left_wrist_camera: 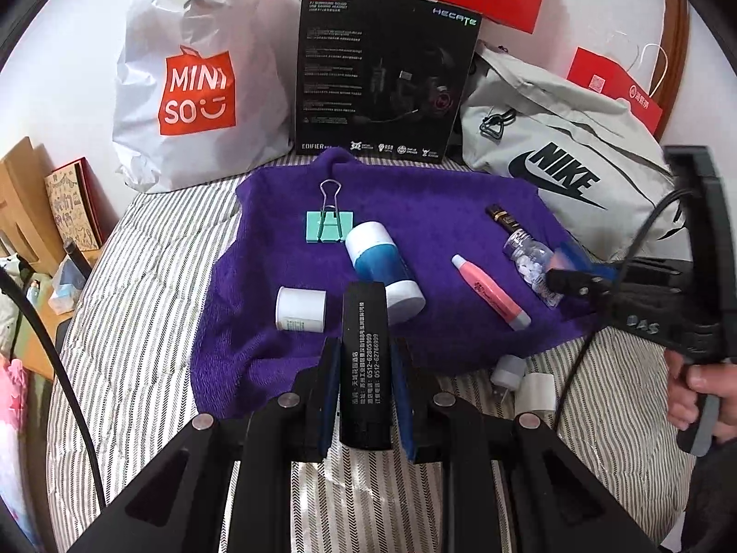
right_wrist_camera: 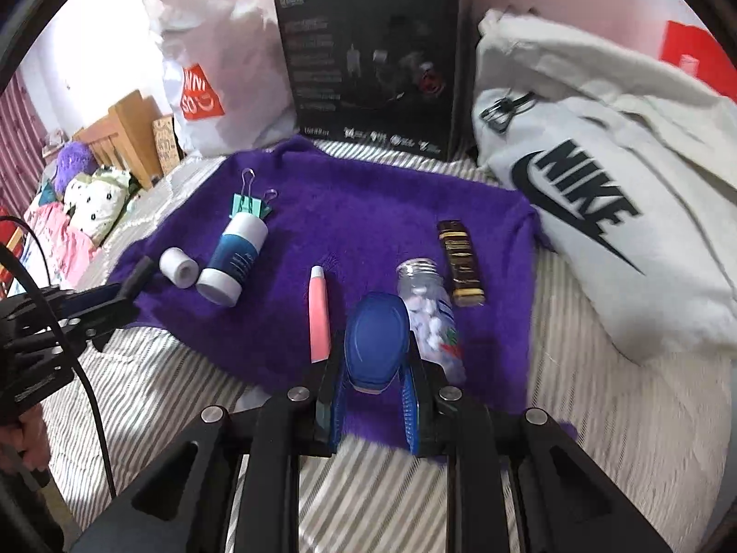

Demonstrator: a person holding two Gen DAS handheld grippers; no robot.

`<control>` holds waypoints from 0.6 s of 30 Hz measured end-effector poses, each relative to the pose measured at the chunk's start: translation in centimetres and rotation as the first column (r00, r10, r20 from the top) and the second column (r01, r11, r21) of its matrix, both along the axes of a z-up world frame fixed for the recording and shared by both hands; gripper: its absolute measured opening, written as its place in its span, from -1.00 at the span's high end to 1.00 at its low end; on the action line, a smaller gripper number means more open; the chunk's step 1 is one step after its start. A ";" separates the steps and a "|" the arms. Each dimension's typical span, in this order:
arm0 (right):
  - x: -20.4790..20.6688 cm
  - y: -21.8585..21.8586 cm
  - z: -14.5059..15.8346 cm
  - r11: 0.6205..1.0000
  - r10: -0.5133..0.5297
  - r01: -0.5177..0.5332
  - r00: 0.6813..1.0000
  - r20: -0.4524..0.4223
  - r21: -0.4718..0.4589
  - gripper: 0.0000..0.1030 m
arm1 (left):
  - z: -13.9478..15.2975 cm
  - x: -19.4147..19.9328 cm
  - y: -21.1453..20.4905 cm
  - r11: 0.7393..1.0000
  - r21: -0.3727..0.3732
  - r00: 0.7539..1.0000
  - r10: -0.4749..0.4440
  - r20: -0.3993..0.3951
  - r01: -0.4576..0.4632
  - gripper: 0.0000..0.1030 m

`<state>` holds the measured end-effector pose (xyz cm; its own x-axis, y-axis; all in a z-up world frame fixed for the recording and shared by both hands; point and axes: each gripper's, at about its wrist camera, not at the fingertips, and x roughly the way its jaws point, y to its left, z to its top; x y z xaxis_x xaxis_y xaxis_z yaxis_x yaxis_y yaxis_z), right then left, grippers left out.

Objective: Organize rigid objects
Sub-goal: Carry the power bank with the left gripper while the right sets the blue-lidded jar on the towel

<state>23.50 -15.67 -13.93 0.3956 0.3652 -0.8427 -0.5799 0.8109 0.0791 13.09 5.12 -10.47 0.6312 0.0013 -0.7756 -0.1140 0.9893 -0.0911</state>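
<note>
A purple towel (left_wrist_camera: pixel 414 202) (right_wrist_camera: pixel 368 212) lies on the striped bed. On it rest a green binder clip (left_wrist_camera: pixel 329 223) (right_wrist_camera: pixel 248 202), a blue-and-white bottle (left_wrist_camera: pixel 384 272) (right_wrist_camera: pixel 237 260), a small white jar (left_wrist_camera: pixel 301 309) (right_wrist_camera: pixel 179 267), a pink tube (left_wrist_camera: pixel 490 291) (right_wrist_camera: pixel 319 313), a clear pill bottle (left_wrist_camera: pixel 529 258) (right_wrist_camera: pixel 430 308) and a dark gold-trimmed stick (left_wrist_camera: pixel 504 220) (right_wrist_camera: pixel 462 262). My left gripper (left_wrist_camera: pixel 364 359) (right_wrist_camera: pixel 124 285) is shut on a black printed tube (left_wrist_camera: pixel 364 368) above the towel's near edge. My right gripper (right_wrist_camera: pixel 375 368) (left_wrist_camera: pixel 569 281) is shut on a blue oval object (right_wrist_camera: pixel 377 341) (left_wrist_camera: pixel 576 253) beside the pill bottle.
At the back stand a white Miniso bag (left_wrist_camera: pixel 193 92), a black headset box (left_wrist_camera: pixel 382 73) and a grey Nike bag (left_wrist_camera: pixel 552 156) (right_wrist_camera: pixel 599 193). Two small white plug-like pieces (left_wrist_camera: pixel 520 380) lie on the striped bedding (left_wrist_camera: pixel 138 299) off the towel's near right corner. A hand (left_wrist_camera: pixel 700 391) grips the right handle.
</note>
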 end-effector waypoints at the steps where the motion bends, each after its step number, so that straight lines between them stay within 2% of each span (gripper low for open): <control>1: 0.5 0.5 -0.7 1.000 0.007 -0.007 1.000 -0.016 -0.011 0.60 | -0.1 0.1 0.1 1.000 -0.001 1.000 0.002 -0.003 -0.002 0.59; 9: 1.2 1.7 -4.4 0.998 0.008 -0.014 0.995 -0.096 -0.056 0.60 | -0.5 0.3 0.5 0.999 -0.037 1.000 0.006 -0.007 -0.006 0.59; 13: 1.7 1.5 -4.9 0.999 -0.013 0.009 0.994 -0.110 -0.035 0.59 | -0.5 0.3 0.5 0.999 -0.043 1.000 0.003 -0.006 -0.003 0.59; 18: 1.5 1.8 -4.9 0.999 0.000 -0.005 0.995 -0.099 -0.050 0.57 | -0.4 0.6 0.3 0.999 -0.050 1.000 0.001 -0.007 -0.002 0.59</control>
